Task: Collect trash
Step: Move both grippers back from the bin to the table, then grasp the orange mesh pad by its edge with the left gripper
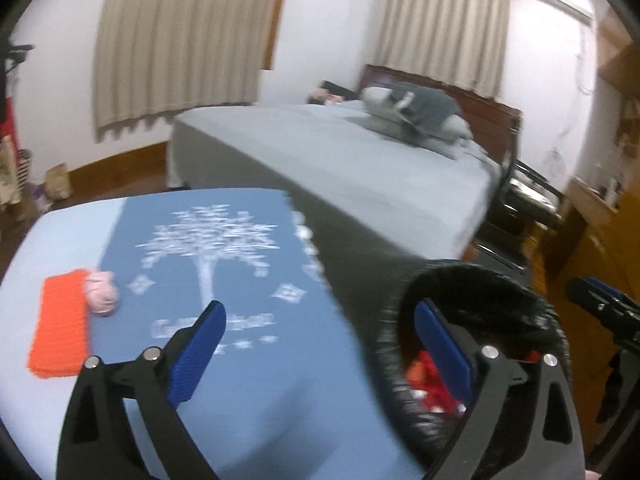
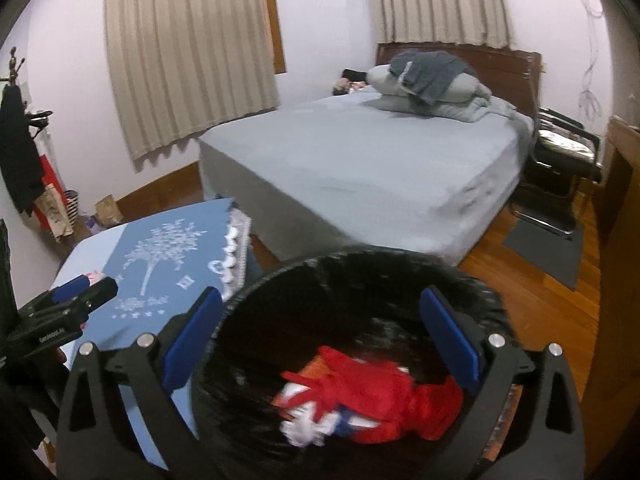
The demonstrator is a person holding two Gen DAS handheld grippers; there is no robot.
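A black bin (image 2: pixel 360 254) stands beside a low table spread with a blue tree-print cloth (image 1: pixel 256 392). Red and white crumpled trash (image 2: pixel 380 388) lies in the bottom of the bin. My right gripper (image 2: pixel 320 320) hovers open over the bin's mouth, with nothing between its blue pads. My left gripper (image 1: pixel 320 344) is open too, straddling the table's right edge and the bin's rim (image 1: pixel 472 270), holding nothing. On the table's left side lie an orange pad (image 1: pixel 60 328) and a pink crumpled wad (image 1: pixel 102 294) touching it. Each gripper shows at the edge of the other's view: right gripper (image 1: pixel 588 292), left gripper (image 2: pixel 92 284).
A grey bed (image 2: pixel 360 160) with pillows stands just behind the table and bin. A black chair (image 2: pixel 560 160) and a grey floor mat (image 2: pixel 548 248) lie to its right on wooden floor. A paper bag (image 2: pixel 108 208) and a clothes rack stand at the left wall.
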